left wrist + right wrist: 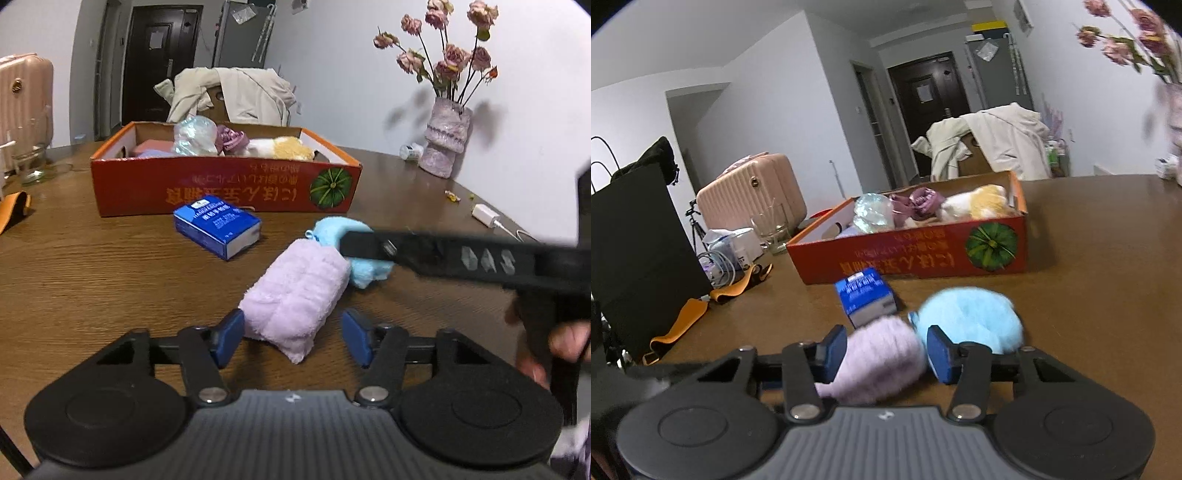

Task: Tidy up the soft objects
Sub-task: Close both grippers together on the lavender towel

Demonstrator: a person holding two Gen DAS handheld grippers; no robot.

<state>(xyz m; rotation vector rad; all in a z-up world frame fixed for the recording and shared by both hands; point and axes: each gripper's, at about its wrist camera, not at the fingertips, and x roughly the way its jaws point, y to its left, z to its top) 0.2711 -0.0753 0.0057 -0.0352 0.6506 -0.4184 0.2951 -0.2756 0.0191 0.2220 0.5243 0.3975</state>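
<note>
Left tongs [293, 332] half-wide, straddling near end of lilac towel [295, 299]; one pad looks just at the cloth, other w/ a clear gap, so no grip yet. Right tongs [886, 350] narrowish round the far end of same towel, pads right at its sides, but pic's blurred so can't tell if they're pinching. Towel lies rolled on table [92, 277], touching blue towel [971, 317], near blue packet [218, 229]; orange box [221, 184] sits beyond, already w/ other soft bits in it. Step, I reckon: picking up lilac towel w/ both tongs, then into the box. Next: close both ends evenly, get enough pile in the pads so it doesn't slip or unroll, keep my right pad off the blue one, lift level & clear the box wall
</note>
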